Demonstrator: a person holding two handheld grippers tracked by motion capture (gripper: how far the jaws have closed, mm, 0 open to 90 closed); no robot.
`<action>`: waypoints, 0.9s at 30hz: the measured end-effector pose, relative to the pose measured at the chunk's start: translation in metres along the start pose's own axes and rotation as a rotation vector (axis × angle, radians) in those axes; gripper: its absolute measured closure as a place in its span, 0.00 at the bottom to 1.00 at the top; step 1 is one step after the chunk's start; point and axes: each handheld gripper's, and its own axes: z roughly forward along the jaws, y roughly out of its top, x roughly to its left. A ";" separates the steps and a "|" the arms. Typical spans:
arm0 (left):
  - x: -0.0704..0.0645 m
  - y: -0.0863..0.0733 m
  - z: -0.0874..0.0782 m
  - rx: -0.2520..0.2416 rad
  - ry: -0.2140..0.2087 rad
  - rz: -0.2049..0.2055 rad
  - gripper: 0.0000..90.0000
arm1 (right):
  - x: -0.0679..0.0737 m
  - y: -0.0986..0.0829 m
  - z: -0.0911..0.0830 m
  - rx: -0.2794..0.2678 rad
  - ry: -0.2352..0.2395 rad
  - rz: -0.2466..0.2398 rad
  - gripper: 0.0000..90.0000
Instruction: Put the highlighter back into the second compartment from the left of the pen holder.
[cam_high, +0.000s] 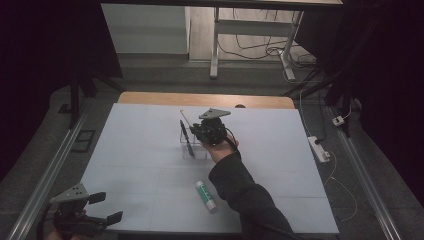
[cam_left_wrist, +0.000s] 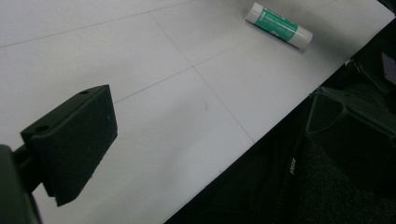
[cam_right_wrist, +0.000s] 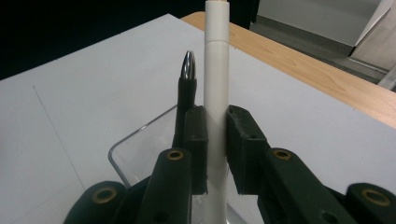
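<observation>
Waiting at the near left corner of the table (cam_high: 150, 130), the left gripper (cam_high: 102, 207) has its jaws wide and holds nothing. A green glue stick (cam_high: 206, 196) lies near the front edge. Mid-table, the right gripper (cam_right_wrist: 215, 144) pinches a white pen (cam_right_wrist: 216, 70) over a clear box (cam_right_wrist: 140, 149), beside a black pen (cam_right_wrist: 186, 93).

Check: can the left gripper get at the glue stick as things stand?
Probably yes. The left gripper is open and holds nothing, and bare table lies between it and the glue stick. The person's right forearm lies just beyond the stick, not across the path.
</observation>
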 end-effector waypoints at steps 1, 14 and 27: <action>0.000 0.000 0.000 0.000 0.000 0.000 0.02 | 0.000 -0.001 0.000 0.004 -0.002 -0.002 0.87; 0.000 0.000 0.000 0.001 0.002 0.001 0.02 | -0.004 -0.004 -0.005 0.017 -0.031 0.008 0.69; 0.000 0.000 0.000 0.003 0.003 0.002 0.02 | -0.004 0.002 -0.019 0.030 -0.030 0.014 0.49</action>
